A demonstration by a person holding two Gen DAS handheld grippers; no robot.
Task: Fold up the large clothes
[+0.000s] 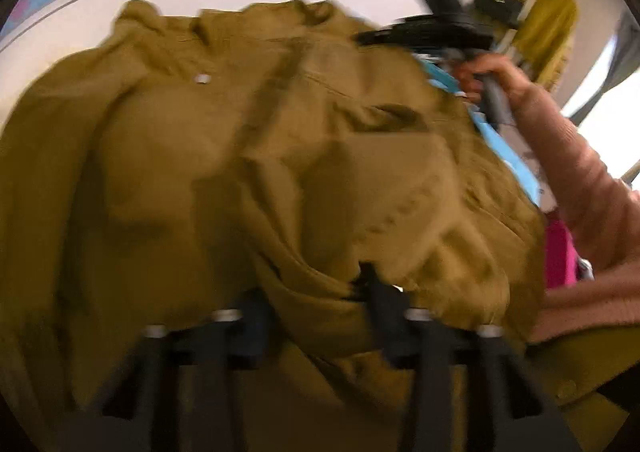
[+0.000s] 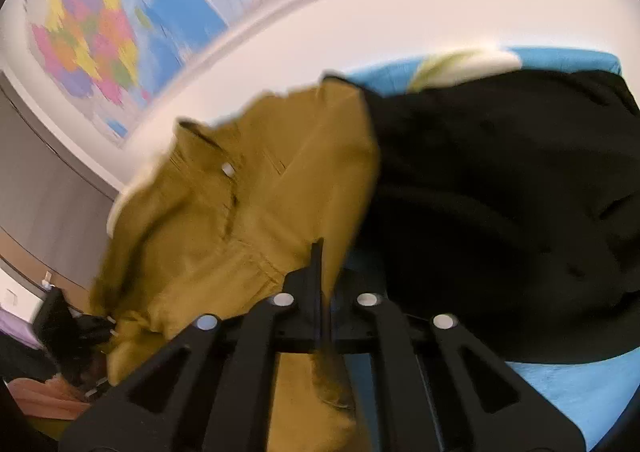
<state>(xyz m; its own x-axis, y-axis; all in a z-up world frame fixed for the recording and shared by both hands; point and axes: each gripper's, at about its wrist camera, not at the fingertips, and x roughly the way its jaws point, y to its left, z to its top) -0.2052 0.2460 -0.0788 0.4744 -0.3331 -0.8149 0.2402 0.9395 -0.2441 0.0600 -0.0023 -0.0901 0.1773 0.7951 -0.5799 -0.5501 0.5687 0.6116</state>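
Mustard-yellow cotton jacket [image 1: 248,156] fills centre frame in both views, crumpled; black garment [image 2: 500,212] at right on blue cover [image 2: 580,392]. Left gripper [image 1: 316,292] jaws narrow, pinching a jacket fold; right gripper [image 2: 320,272] jaws closed tight on jacket edge. Wall map [image 2: 100,32] upper left, writing blurred, unreadable.

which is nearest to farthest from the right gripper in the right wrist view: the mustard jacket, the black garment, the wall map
1. mustard jacket: its edge lies between the shut fingers of the right gripper, spreading left.
2. black garment: just right of the fingertips, on the blue surface.
3. wall map: far off, upper left, on the wall behind the clothes.
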